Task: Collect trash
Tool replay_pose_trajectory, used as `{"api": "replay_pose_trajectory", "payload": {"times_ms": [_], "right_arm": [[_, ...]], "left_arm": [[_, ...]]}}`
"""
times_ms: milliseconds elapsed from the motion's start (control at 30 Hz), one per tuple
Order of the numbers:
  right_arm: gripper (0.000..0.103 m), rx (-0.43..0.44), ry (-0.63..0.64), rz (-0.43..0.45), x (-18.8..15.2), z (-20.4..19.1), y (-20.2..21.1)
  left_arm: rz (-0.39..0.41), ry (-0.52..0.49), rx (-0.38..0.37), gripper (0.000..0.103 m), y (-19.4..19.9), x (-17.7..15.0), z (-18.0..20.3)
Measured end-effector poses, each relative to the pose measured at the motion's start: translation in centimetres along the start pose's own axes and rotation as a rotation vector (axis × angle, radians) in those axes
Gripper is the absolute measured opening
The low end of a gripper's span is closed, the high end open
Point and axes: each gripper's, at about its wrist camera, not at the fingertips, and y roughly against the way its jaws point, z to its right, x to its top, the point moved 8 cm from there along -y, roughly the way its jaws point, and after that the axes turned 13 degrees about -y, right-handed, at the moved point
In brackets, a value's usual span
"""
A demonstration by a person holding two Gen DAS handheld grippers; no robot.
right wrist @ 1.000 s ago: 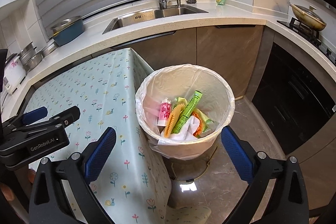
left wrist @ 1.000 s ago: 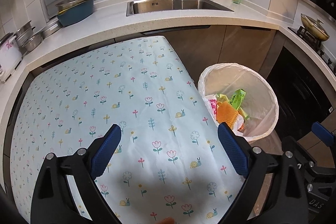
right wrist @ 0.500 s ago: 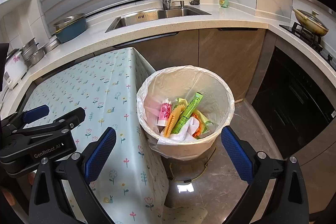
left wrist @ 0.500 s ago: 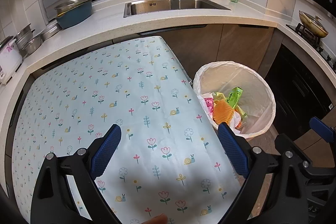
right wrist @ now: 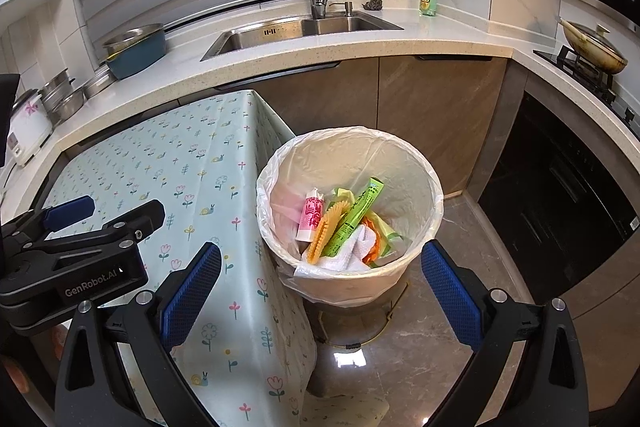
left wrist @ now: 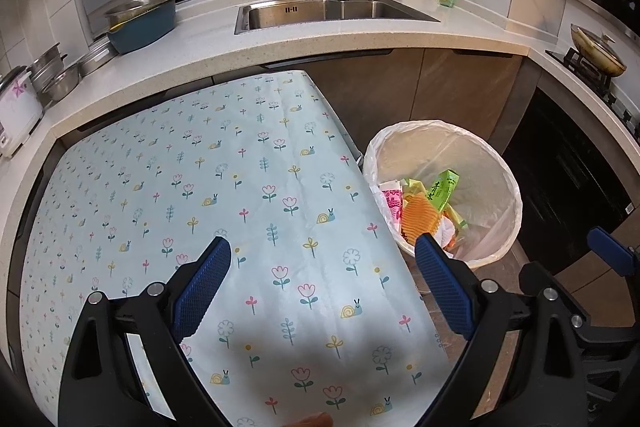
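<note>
Both grippers — left gripper point(left wrist: 320, 285) and right gripper point(right wrist: 318, 289) — hang wide open, holding nothing. Trash point(right wrist: 340, 223) sits in the bin point(right wrist: 434, 187) beside the table point(left wrist: 200, 187) (nothing on the cloth), so it looks pretty much done.

The trash bin point(right wrist: 350, 227) stands on the floor point(right wrist: 460, 327) just right of the table point(left wrist: 200, 187), and the trash point(right wrist: 344, 223) lies piled inside it. Behind both runs the counter point(right wrist: 360, 47), with the sink point(right wrist: 296, 31) set in it and the stove point(right wrist: 588, 67) off right.
</note>
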Motion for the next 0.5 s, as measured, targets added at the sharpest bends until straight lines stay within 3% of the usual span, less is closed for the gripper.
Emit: {"api": "replay_pose_trajectory", "payload": {"times_ms": [500], "right_arm": [[0.097,-0.026,0.01,0.006,-0.09,0.78,-0.08]], "left_arm": [[-0.004,0.006,0.044,0.089,0.05,-0.25,-0.04]]}}
